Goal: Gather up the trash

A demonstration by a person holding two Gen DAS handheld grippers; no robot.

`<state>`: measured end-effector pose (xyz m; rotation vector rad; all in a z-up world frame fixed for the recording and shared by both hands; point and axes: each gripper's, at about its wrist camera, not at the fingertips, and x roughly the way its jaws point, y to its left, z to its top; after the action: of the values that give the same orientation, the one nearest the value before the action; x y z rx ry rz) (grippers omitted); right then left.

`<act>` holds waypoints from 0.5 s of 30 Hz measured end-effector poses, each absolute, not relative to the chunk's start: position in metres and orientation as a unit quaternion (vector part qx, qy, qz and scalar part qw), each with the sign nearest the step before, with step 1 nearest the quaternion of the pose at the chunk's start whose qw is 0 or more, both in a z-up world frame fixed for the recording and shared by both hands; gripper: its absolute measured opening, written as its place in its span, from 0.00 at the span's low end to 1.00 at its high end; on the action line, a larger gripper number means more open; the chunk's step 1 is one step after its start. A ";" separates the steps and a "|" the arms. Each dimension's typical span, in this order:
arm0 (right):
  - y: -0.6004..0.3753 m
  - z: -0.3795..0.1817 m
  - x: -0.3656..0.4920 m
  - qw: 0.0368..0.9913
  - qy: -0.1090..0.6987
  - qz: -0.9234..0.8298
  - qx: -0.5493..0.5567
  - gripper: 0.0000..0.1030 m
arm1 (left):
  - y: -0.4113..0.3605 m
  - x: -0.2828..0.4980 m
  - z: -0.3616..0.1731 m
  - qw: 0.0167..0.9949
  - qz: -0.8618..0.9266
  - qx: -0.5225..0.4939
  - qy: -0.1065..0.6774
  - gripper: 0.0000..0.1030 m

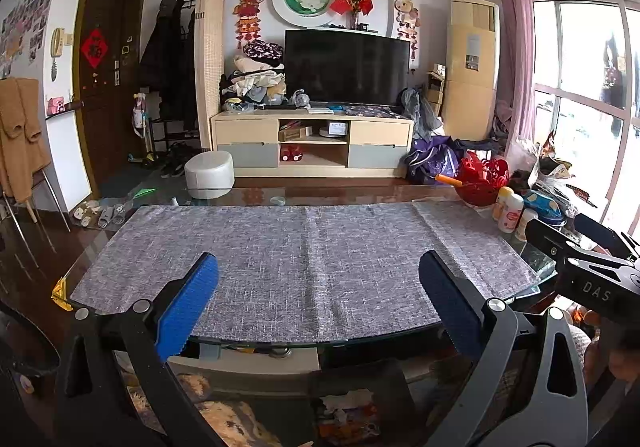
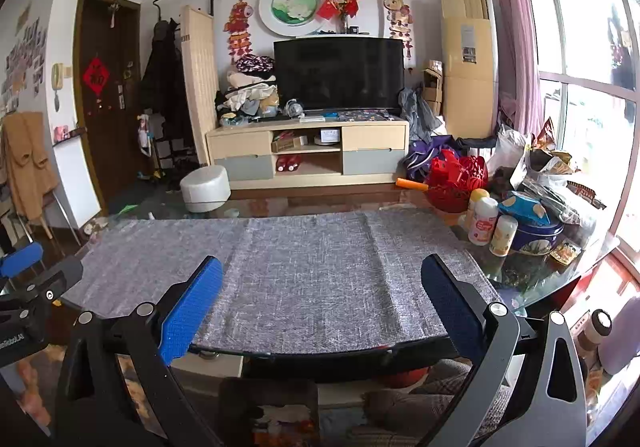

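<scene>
Looking for trash — both my left gripper (image 1: 318, 299) and right gripper (image 2: 322, 297) hang wide apart, holding nothing. The gray mat (image 2: 304, 271) is bare. I guess the wrappers (image 2: 560, 171) piled far right come next.

Both 2 wrist views sit low at the near edge of the table (image 1: 400, 195), facing across the grey cloth (image 1: 296, 255) toward the TV (image 1: 346, 65). The right view stands further right; both share cloth, TV, window (image 2: 580, 87).
</scene>
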<state>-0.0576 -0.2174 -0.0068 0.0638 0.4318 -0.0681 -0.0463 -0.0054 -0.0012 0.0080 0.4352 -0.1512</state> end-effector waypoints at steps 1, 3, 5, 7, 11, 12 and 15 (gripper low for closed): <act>-0.217 -0.007 -0.058 0.976 0.215 -0.033 0.032 0.97 | -0.005 -0.047 -0.001 0.974 -0.075 0.004 0.215 0.92; -0.218 -0.007 -0.058 0.976 0.215 -0.033 0.032 0.97 | -0.006 -0.047 0.000 0.974 -0.075 0.004 0.215 0.92; -0.216 -0.006 -0.058 0.975 0.215 -0.033 0.033 0.97 | -0.006 -0.047 -0.001 0.974 -0.075 0.004 0.215 0.92; -0.214 -0.005 -0.059 0.976 0.215 -0.033 0.034 0.97 | -0.007 -0.047 -0.001 0.974 -0.075 0.004 0.215 0.92; -0.215 -0.006 -0.059 0.975 0.215 -0.034 0.035 0.97 | -0.007 -0.048 0.000 0.974 -0.076 0.004 0.215 0.92; -0.215 -0.006 -0.059 0.975 0.215 -0.034 0.035 0.97 | -0.007 -0.048 0.000 0.974 -0.076 0.004 0.214 0.92; -0.213 -0.006 -0.060 0.975 0.215 -0.034 0.036 0.97 | -0.007 -0.048 0.000 0.974 -0.075 0.004 0.215 0.92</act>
<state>-0.0597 -0.2126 -0.0057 0.0732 0.4344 -0.0691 -0.0481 -0.0073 0.0001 0.0079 0.4336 -0.1523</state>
